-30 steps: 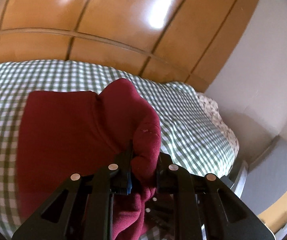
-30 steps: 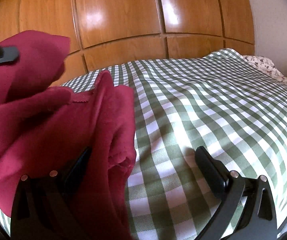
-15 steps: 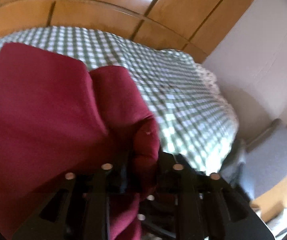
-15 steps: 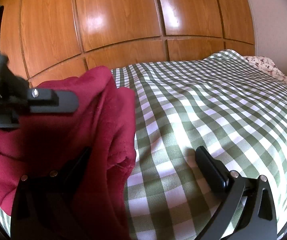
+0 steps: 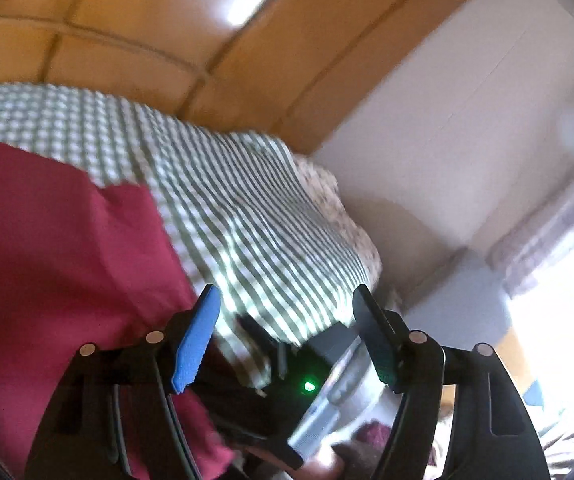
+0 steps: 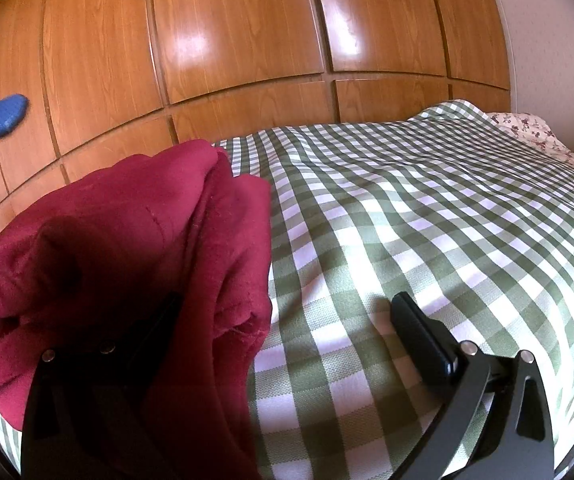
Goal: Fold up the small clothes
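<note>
Checked bed cover [image 6: 427, 216] under everything, wood panelling [image 6: 239, 32] behind, white wall to the right.

My left gripper [image 5: 287, 320]: jaws have just been opening, now wide apart, nothing between them; only checked cover shows through the gap. Blue pad [image 5: 195, 344] bare.

My right gripper [image 6: 287, 344]: jaws also spread wide, gripping nothing. Its left finger is mostly hidden under a fold of the red garment [image 6: 135, 248] draped over it; right finger [image 6: 423, 332] rests over bare cover.

Garment lies heaped and partly doubled on the cover. From my left fingers it sits to the left and just beside, its right edge running away from me. From my right fingers it is also left, touching.

Judgement: right hand is nearer the near loose edge; next grasp needs a shift left. Fold unfinished, cloth bunched.
</note>
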The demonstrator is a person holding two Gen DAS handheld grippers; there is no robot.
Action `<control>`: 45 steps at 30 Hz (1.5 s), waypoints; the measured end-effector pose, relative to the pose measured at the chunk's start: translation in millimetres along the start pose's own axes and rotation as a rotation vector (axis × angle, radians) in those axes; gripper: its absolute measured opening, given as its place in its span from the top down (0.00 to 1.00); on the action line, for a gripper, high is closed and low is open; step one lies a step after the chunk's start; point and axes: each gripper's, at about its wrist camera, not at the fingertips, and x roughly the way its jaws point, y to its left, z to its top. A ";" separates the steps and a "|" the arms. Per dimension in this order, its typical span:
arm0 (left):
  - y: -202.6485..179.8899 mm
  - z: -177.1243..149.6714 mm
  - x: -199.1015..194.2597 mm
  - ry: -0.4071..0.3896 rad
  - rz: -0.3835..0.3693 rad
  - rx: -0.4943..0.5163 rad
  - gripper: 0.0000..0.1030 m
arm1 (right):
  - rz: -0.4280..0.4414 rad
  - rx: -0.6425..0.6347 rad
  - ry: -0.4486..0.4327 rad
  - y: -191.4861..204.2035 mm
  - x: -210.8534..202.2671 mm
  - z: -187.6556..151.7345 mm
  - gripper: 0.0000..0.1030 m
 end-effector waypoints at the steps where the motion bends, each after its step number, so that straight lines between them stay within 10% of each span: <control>1: 6.0 3.5 -11.3 -0.042 0.035 -0.014 0.34 | 0.000 0.000 -0.001 0.1 0.3 0.3 0.02; 9: 69.8 -4.8 -84.0 -0.214 0.393 -0.143 0.34 | 0.001 0.001 0.002 -0.1 0.1 0.8 0.02; 16: 94.0 -38.1 -92.0 -0.161 0.603 -0.097 0.34 | 0.021 0.021 0.117 -3.3 -0.5 20.2 0.02; 24: 101.1 -47.8 -60.1 -0.061 0.542 -0.031 0.29 | 0.027 0.021 0.130 5.6 -1.5 35.9 0.02; 36: 72.8 -48.2 -17.5 -0.023 0.696 0.119 0.16 | -0.092 0.166 0.077 -33.9 -24.9 55.4 0.02; 45: 77.0 -47.7 -56.8 -0.158 0.617 0.007 0.14 | 0.373 0.206 0.163 1.6 -64.5 62.1 0.02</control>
